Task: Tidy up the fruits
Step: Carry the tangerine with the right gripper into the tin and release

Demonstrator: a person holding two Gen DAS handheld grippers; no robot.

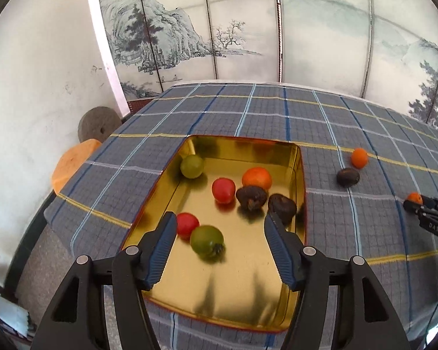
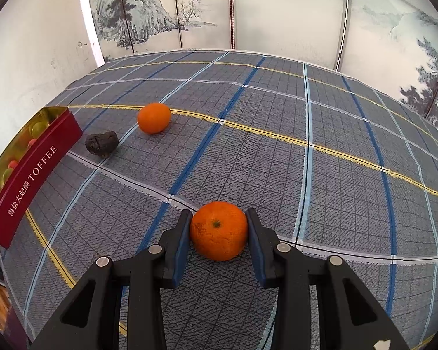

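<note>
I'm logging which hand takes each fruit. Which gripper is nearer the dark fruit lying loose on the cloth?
Right, probably. The right gripper, closed around an orange, sits on the same cloth stretch as the dark fruit. The left gripper hovers open over the gold tin.

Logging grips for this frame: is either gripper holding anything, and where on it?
The right gripper is closed on an orange, pads against its left and right sides. The left gripper is open above the tin, holding nothing.
</note>
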